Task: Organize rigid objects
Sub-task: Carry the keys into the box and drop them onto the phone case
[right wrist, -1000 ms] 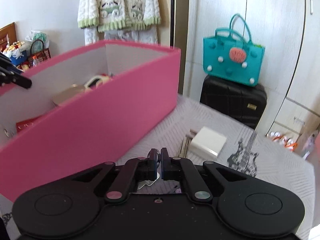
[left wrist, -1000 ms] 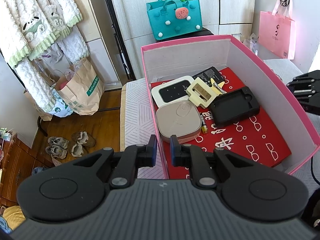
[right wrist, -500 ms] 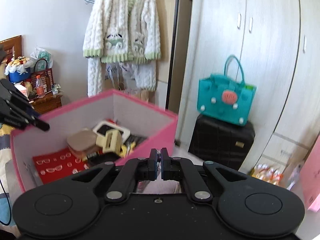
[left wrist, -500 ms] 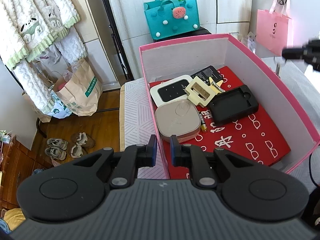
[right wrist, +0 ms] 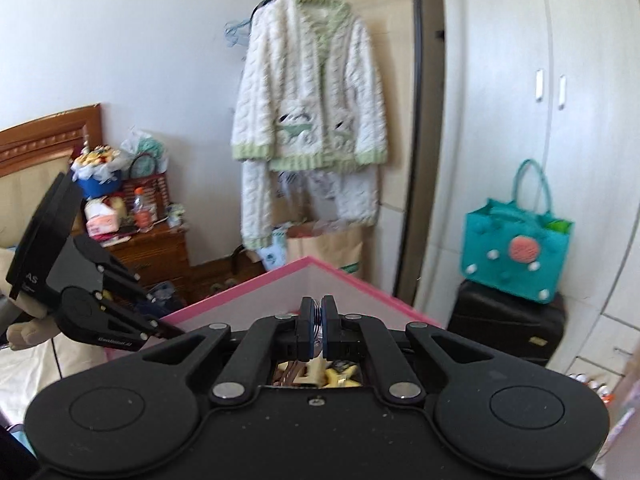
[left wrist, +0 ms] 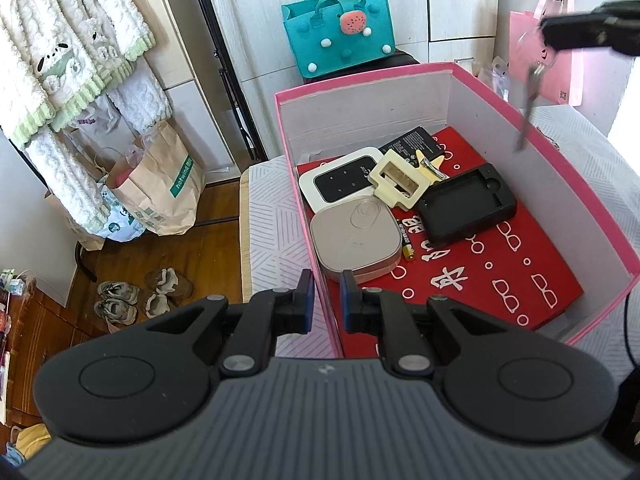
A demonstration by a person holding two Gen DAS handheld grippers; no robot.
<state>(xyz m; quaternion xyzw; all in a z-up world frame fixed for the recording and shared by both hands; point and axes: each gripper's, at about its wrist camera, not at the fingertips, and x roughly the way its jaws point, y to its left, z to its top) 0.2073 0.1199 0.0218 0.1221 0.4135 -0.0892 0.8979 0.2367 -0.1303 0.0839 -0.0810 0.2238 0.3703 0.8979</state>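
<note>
A pink box [left wrist: 560, 168] stands on the bed, and my left gripper [left wrist: 326, 300] is shut on its near wall, one pad on each side. Inside on a red sheet [left wrist: 500, 276] lie a beige rounded case [left wrist: 354, 240], a white device [left wrist: 340, 180], a cream frame [left wrist: 398, 184], a black case [left wrist: 466, 208] and a battery [left wrist: 406, 242]. My right gripper [left wrist: 546, 34] hangs above the box's far right rim, shut on a key ring [right wrist: 317, 316]. A key [left wrist: 528, 112] dangles from it over the rim. The right wrist view also shows the left gripper [right wrist: 176, 330] at the box's edge.
A teal felt bag [left wrist: 340, 36] sits on a black suitcase [right wrist: 508, 328] behind the box. A pink paper bag [left wrist: 560, 80] hangs at the right. A cardigan [right wrist: 308, 104] on a rail, a brown paper bag [left wrist: 160, 196] and shoes [left wrist: 120, 300] are to the left.
My right gripper has risen with the keys from the bed beside the box to above its rim. The left gripper has kept its grip on the box wall.
</note>
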